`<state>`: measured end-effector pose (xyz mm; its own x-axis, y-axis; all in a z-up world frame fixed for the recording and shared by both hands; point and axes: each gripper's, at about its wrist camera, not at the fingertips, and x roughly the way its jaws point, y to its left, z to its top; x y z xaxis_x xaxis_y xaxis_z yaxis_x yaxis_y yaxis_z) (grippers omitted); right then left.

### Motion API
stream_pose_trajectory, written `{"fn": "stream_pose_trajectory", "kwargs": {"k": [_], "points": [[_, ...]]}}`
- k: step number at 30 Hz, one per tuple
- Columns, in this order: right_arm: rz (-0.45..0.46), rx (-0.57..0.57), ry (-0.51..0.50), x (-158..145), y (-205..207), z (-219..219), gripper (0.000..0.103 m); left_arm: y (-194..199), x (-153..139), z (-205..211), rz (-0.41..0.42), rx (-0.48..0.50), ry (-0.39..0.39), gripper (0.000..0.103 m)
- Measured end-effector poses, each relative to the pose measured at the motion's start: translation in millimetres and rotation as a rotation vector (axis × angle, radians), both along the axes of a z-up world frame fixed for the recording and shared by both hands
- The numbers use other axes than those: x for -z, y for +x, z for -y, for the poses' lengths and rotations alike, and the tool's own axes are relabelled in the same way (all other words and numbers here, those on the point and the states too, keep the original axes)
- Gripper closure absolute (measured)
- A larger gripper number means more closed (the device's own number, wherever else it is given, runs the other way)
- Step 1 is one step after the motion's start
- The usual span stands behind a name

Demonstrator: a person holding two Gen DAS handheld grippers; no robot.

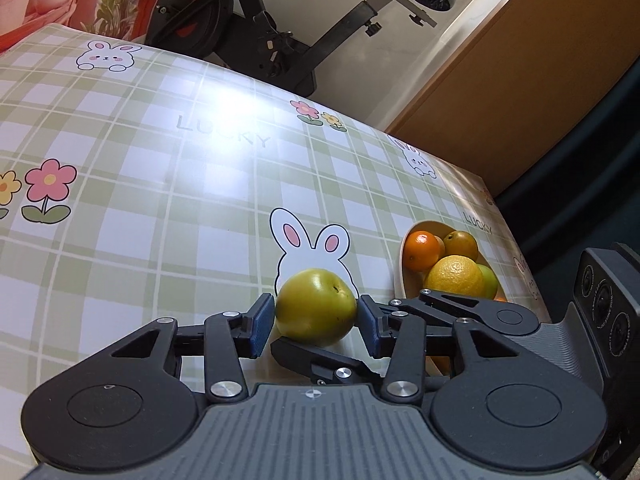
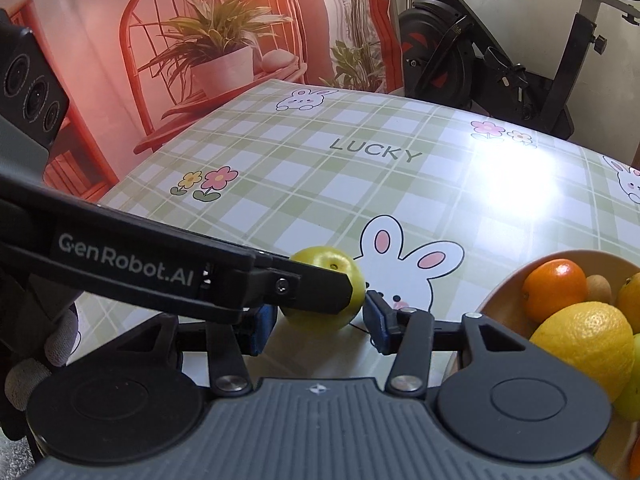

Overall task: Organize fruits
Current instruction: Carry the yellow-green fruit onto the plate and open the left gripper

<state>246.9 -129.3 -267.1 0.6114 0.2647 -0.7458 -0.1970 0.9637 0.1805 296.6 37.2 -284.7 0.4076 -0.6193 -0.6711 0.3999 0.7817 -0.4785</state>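
Note:
A green apple (image 1: pixel 316 306) sits low over the checked tablecloth (image 1: pixel 160 200), on the printed rabbit. My left gripper (image 1: pixel 316 312) is shut on it, a blue pad pressed to each side. In the right wrist view one left finger (image 2: pixel 304 284) crosses in front of the apple (image 2: pixel 320 260). My right gripper (image 2: pixel 320 320) holds the same apple, its pads against the left and right sides. One right finger (image 1: pixel 320 356) shows under the apple in the left wrist view. A beige bowl (image 1: pixel 400 276) (image 2: pixel 496 292) to the right holds an orange (image 2: pixel 554 288), a yellow citrus (image 2: pixel 588 340) and other fruit.
An exercise bike (image 2: pixel 500 60) stands beyond the table's far edge. A wooden cabinet (image 1: pixel 520 80) is at the right, and a red printed backdrop (image 2: pixel 220 40) hangs behind the left side. A gloved hand (image 2: pixel 56 344) holds the left gripper.

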Motion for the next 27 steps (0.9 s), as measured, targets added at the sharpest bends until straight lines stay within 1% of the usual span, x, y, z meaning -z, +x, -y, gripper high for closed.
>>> {"fn": "stream_pose_trajectory", "kwargs": {"k": [3, 5, 9, 12, 15, 22, 27], "points": [[0.004, -0.015, -0.014, 2, -6, -3, 0.053, -9, 3, -3, -0.006, -0.021, -0.01, 0.055], [0.002, -0.02, -0.004, 1, -8, -4, 0.055, -14, 1, -4, 0.0, -0.025, -0.006, 0.055], [0.009, -0.031, -0.006, -3, -15, -5, 0.055, -24, -8, -1, 0.03, -0.012, 0.006, 0.055], [0.025, -0.024, 0.01, -7, -24, -2, 0.055, -33, -16, 4, 0.057, -0.006, 0.016, 0.055], [0.05, -0.021, 0.003, -14, -34, 0, 0.055, -40, -24, 12, 0.076, -0.005, 0.014, 0.055], [0.121, 0.018, 0.0, -37, -53, 14, 0.055, -48, -57, 39, 0.152, 0.06, 0.035, 0.055], [0.176, 0.092, 0.025, -54, -69, 35, 0.055, -57, -70, 71, 0.186, 0.129, 0.047, 0.055]]}}
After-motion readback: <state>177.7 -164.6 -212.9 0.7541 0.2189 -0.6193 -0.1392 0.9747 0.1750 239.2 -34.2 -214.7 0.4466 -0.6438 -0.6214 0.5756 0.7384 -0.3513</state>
